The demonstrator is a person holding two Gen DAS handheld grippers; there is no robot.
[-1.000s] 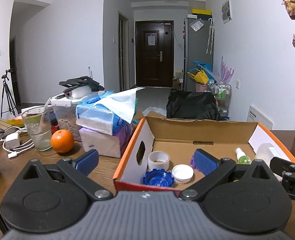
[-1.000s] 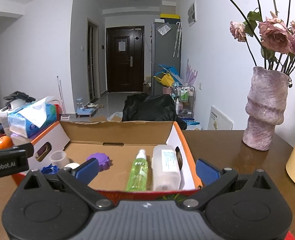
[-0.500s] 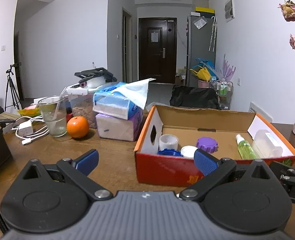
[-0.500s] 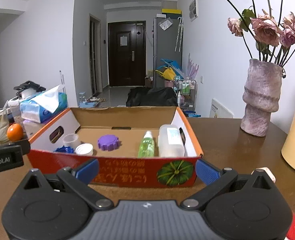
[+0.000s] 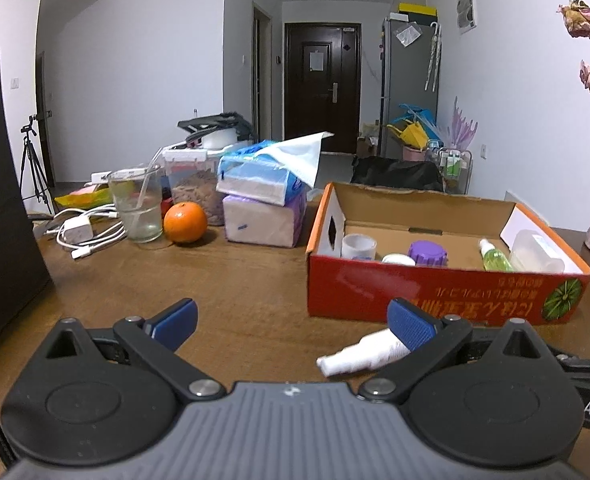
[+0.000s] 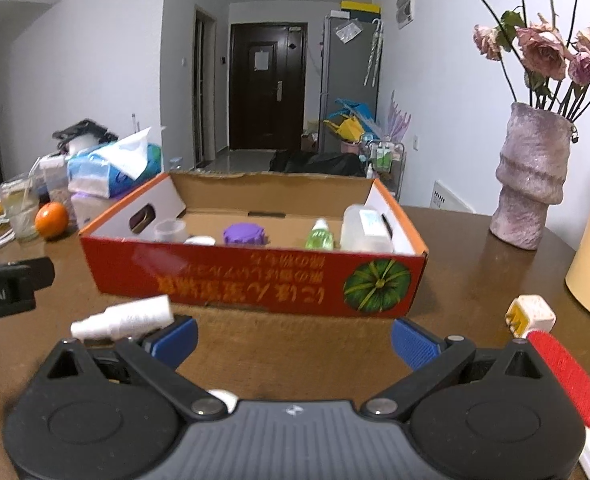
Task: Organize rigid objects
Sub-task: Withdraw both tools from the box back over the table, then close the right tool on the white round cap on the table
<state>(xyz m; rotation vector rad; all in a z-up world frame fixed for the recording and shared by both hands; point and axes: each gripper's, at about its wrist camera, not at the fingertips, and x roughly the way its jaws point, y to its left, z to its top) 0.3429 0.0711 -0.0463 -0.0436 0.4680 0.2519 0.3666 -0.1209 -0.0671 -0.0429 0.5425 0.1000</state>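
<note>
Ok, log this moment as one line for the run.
left claw open | right claw open | white bottle lying on table, outside box | nothing held

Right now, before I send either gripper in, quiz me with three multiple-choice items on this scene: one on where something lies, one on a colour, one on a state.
1. Where does the white spray bottle lie?
A. Inside the cardboard box
B. On the table in front of the box
C. Beside the orange

2. What colour is the ridged cap in the cardboard box?
A. Purple
B. Red
C. Yellow

3. How do the left gripper and right gripper stand?
A. Both shut on a bottle
B. Left shut, right open
C. Both open, holding nothing

Answers: 1 B, the bottle lies on its side on the wooden table, on the near side of the box's red front wall. 2 A, the cap among the items in the box is purple. 3 C, each pair of blue pads stands wide apart with nothing between.
</note>
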